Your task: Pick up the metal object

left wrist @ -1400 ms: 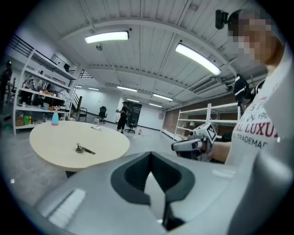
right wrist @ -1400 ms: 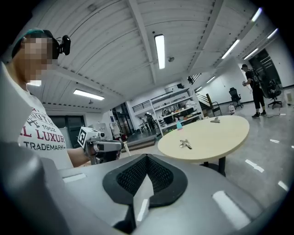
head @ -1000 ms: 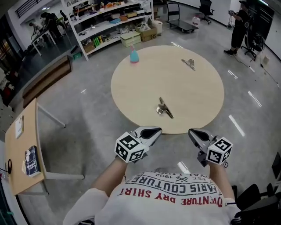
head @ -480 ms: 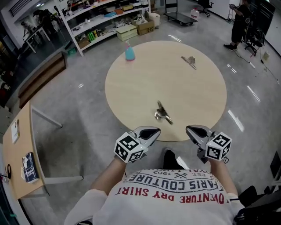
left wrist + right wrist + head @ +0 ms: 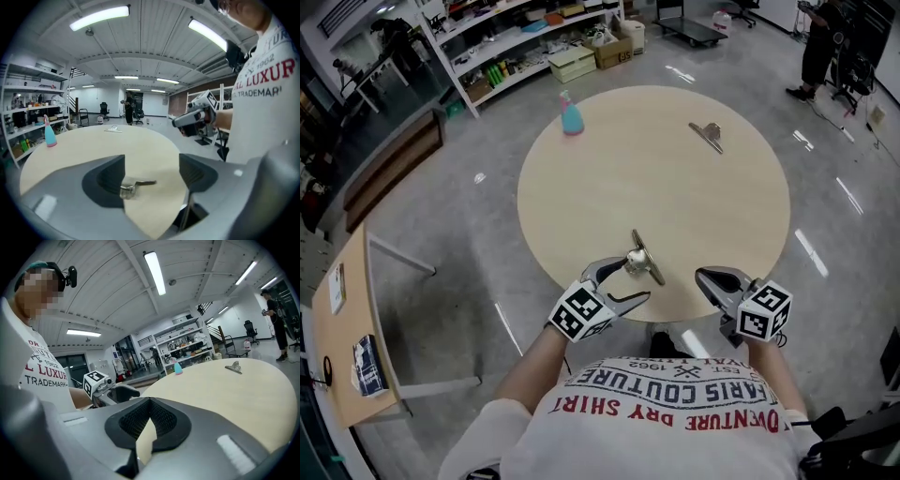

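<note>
A metal clip lies on the round beige table close to its near edge. My left gripper reaches over that edge and its jaws are opening. In the left gripper view the clip rests on the tabletop between the spread jaws of the left gripper, nearer the left one, and neither pad touches it. My right gripper hovers at the table's edge to the right, shut and holding nothing; its own view shows the right gripper with its jaws together. A second metal clip lies at the far right.
A blue spray bottle stands at the table's far left rim. Shelving with boxes lines the back wall. A wooden desk stands to the left. A person stands far off at the upper right.
My left gripper has moved forward over the table's edge to the near clip and its jaws have gone from shut to wide apart. The right gripper has barely moved.
</note>
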Demonstrator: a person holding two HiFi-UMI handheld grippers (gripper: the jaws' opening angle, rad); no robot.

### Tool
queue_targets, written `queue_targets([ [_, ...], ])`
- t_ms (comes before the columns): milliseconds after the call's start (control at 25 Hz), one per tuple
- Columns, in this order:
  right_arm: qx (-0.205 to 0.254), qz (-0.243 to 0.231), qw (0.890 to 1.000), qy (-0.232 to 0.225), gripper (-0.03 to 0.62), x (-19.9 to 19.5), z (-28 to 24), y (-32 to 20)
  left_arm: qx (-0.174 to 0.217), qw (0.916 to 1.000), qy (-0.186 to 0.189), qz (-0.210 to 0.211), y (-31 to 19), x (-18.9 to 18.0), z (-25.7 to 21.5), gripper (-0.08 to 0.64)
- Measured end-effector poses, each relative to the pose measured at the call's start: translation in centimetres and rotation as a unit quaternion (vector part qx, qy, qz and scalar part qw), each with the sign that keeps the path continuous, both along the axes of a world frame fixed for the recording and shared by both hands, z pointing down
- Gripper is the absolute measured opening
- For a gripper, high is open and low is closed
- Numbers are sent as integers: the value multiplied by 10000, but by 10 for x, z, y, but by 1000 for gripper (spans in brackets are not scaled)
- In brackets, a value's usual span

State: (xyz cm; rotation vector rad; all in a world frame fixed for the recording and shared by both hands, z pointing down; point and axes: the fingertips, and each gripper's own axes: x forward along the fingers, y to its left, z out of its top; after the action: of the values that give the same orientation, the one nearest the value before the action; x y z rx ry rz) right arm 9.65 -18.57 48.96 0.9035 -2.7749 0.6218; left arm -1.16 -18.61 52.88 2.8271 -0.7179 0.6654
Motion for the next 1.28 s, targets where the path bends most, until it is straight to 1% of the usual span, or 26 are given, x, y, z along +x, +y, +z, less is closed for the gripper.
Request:
queue_targets([
  [40,-12,13,10000,12,2,3,1,-7,4,9999,-171,-1,-10,-1,10,356],
  [120,-81,57,9999,13,2,10,5,-19,-91,9990,-446,-6,-27,-3,35,374],
  [240,-215,90,9997,55,2,21,14,-33,-417,9967,-700,34,-50,-2,74,374],
  [400,-319,30,9995,80,2,26,23,-55,-745,9908,-1113,199,-71,3,114,376],
  [600,-417,-53,9991,94,2,26,31,-74,-934,9826,-1567,354,-77,6,148,374],
  [640,-432,-73,9990,103,2,25,33,-76,-946,9816,-1620,350,-78,7,151,367],
  [720,-450,-109,9989,99,2,24,34,-80,-919,9803,-1718,336,-82,7,154,313],
  [760,-463,-126,9988,95,2,24,35,-81,-900,9800,-1743,332,-84,7,155,287],
  [960,-536,-135,9984,99,2,25,41,-81,-868,9800,-1760,338,-87,7,155,284],
  [1080,-525,-124,9985,90,2,25,40,-79,-769,9815,-1746,187,-91,7,153,281],
  [1160,-495,-117,9987,88,1,25,38,-76,-664,9848,-1606,-15,-94,6,145,281],
  [1280,-432,-69,9990,84,2,23,32,-70,-515,9921,-1075,-399,-94,2,113,281],
])
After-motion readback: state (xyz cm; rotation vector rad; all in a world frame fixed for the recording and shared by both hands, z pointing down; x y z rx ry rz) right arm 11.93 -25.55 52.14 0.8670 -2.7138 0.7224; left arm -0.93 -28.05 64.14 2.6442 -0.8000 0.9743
